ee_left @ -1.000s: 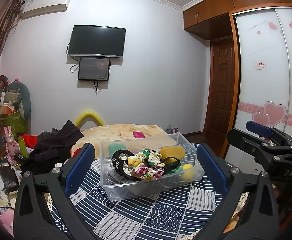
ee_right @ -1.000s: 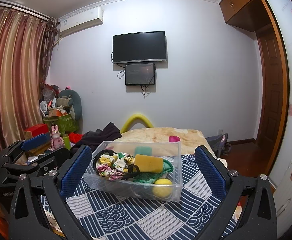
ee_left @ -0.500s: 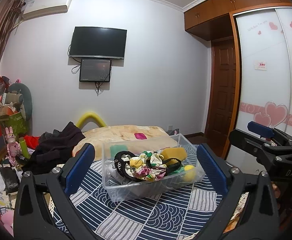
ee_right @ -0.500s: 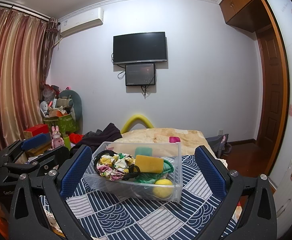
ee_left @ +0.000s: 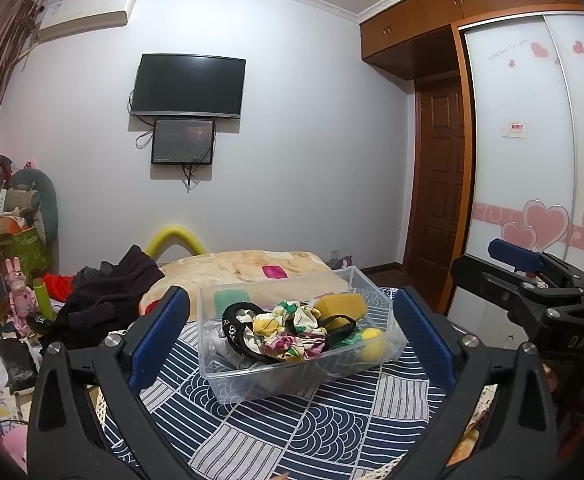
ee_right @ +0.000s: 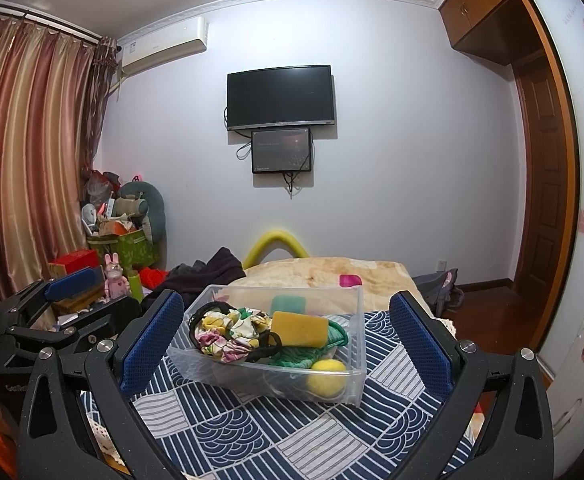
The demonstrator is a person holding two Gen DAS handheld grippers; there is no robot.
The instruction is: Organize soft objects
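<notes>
clear bin (ee_left: 292,376) w/ soft stuff sits ahead, between both spread claws, left claw (ee_left: 289,334) & right claw (ee_right: 285,340), untouched. curtain (ee_right: 23,152) only in right view; wardrobe hearts (ee_left: 540,226) mostly in left.

A clear plastic bin (ee_left: 251,376) is set on a patterned cloth; heaped inside are a floral fabric (ee_left: 287,330), a yellow sponge (ee_right: 300,328), a green knit (ee_right: 304,354) and a yellow ball (ee_right: 328,376).
</notes>
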